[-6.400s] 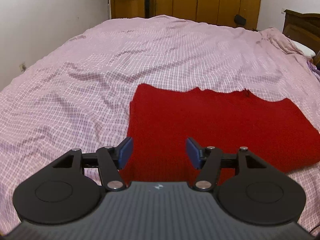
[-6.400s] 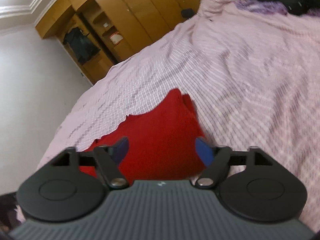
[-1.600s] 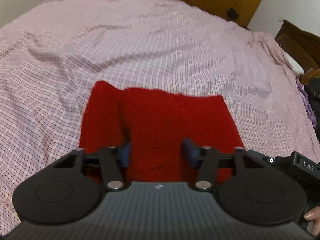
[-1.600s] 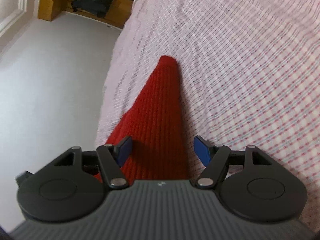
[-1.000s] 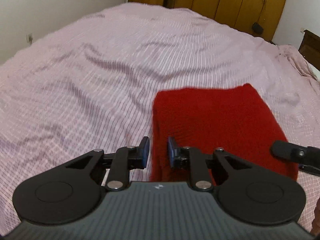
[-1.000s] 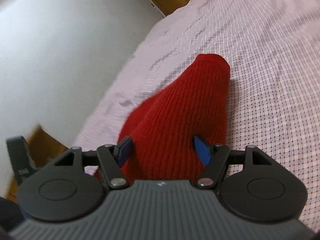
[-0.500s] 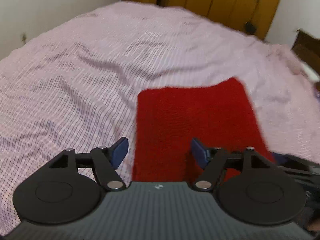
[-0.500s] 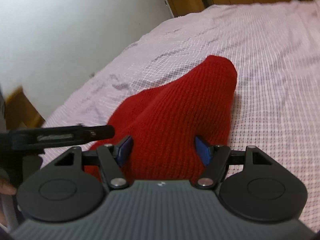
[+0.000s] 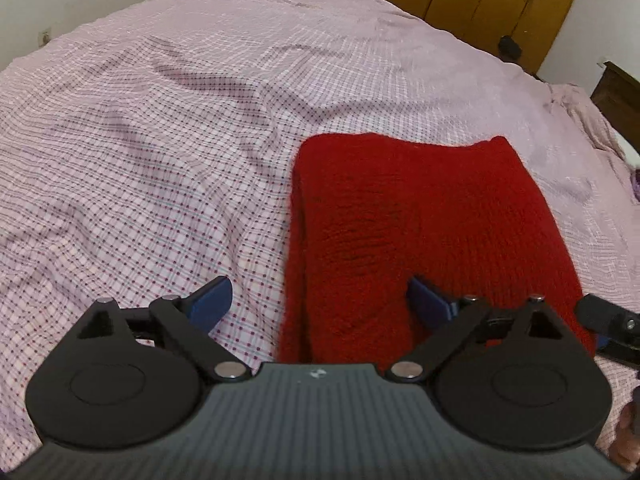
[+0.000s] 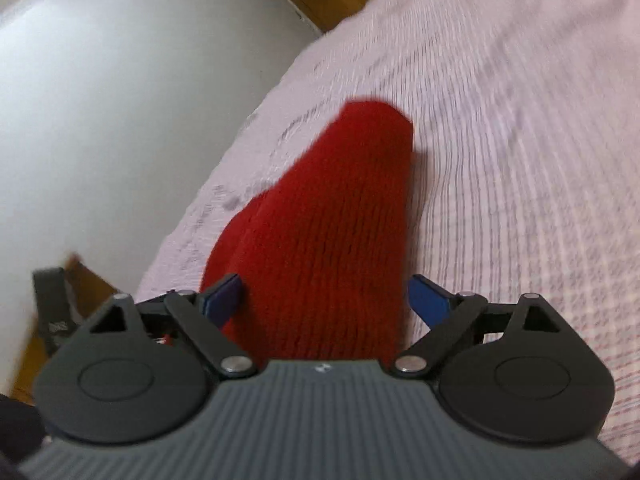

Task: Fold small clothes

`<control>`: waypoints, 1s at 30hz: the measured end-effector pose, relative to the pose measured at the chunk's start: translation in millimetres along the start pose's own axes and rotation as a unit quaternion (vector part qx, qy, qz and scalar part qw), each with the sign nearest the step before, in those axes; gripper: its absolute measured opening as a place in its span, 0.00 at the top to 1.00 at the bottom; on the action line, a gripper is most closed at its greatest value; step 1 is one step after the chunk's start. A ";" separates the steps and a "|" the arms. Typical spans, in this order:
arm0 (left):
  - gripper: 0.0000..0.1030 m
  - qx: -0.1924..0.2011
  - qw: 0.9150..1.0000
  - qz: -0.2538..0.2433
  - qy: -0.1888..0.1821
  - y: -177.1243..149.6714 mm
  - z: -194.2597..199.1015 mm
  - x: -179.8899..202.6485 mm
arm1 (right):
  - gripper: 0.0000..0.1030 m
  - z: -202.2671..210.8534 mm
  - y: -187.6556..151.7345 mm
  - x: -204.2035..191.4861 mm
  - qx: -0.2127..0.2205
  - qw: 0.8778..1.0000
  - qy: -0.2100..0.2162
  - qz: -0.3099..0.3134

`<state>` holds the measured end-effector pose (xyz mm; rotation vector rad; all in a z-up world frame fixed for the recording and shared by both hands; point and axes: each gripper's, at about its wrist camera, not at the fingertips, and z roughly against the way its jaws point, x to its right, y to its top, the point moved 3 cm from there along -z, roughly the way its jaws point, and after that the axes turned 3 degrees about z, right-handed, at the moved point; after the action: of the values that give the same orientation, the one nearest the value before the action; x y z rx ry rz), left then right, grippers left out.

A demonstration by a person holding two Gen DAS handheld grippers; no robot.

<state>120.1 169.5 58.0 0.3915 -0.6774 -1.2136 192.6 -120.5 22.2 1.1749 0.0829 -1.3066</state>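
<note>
Left wrist view, status check.

**Q:** Where is the garment?

**A:** My red knit garment [image 9: 424, 216] lies folded into a rough rectangle on the pink checked bedsheet [image 9: 160, 152], filling the centre and right of the frame. Its left edge shows stacked layers. Its near edge runs down behind my tool body at the bottom of the frame.

**Q:** Condition of your left gripper [image 9: 318, 300]?

**A:** Released. Its jaws are spreading apart at this moment. The left blue pad [image 9: 210, 299] hangs over bare sheet; the right one stands over the knit. The garment's left edge lies between them, and neither pad presses on it.

**Q:** Anything else in that view?

**A:** Wooden wardrobe doors [image 9: 480, 0] run across the top of the frame. A dark headboard [image 9: 620, 96] sits at the right edge. Part of my other tool shows as a black piece at the lower right.

**Q:** Right wrist view?

**A:** Blurred. The same garment [image 10: 332, 232] rises from the bottom centre towards the upper middle, narrowing to a rounded end, with sheet [image 10: 520, 140] to its right and a white wall [image 10: 120, 100] at the upper left.

**Q:** Condition of your right gripper [image 10: 326, 300]?

**A:** Its jaws are also widening. The knit lies between them. The right pad is clear of the fabric. The left pad sits right at its edge; I cannot tell whether it touches.
</note>
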 end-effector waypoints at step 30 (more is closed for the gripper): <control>0.34 -0.008 0.980 0.058 -0.190 -34.1 50.7 30.6 | 0.29 34.8 -11.2 -15.9 0.021 0.990 0.088 -0.105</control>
<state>67.7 133.5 82.9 0.1017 -1.0036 -1.1921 159.7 -131.7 41.7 1.3440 0.3161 -1.3898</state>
